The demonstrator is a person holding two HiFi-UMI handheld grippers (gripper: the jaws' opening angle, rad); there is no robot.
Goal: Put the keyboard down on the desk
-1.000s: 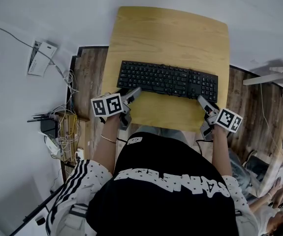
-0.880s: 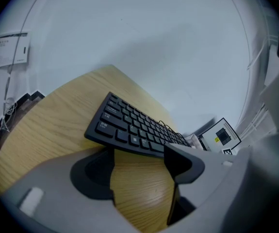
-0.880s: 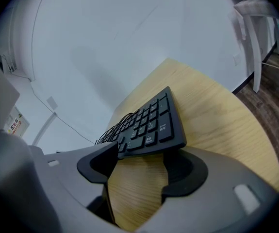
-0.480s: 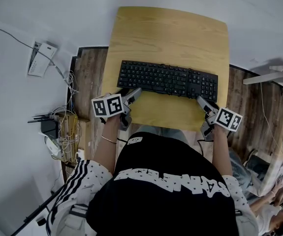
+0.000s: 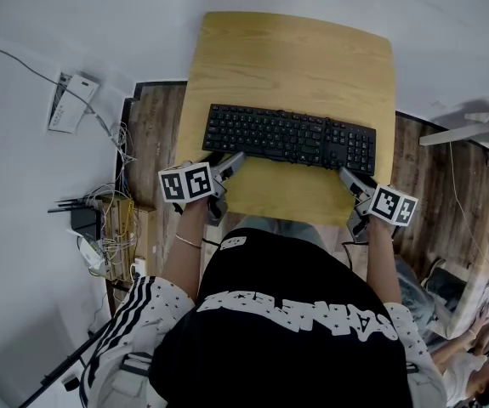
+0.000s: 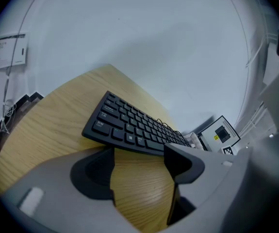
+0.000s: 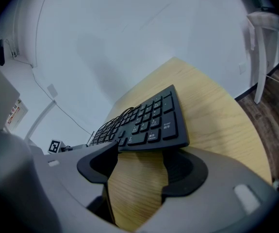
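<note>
Keyboard [image 5: 291, 138], black, lies flat across the wooden tabletop [image 5: 287, 49], toward its near edge. The left hand-held gripper [image 5: 231, 161] sits at its near left corner and the right hand-held gripper [image 5: 346, 175] at its near right corner. Both have jaws apart over bare wood.

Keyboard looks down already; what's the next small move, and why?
Probably draw both tools back toward the person: the keyboard lies on the desk, and the left tool and right tool stand open at its near edge.
</note>
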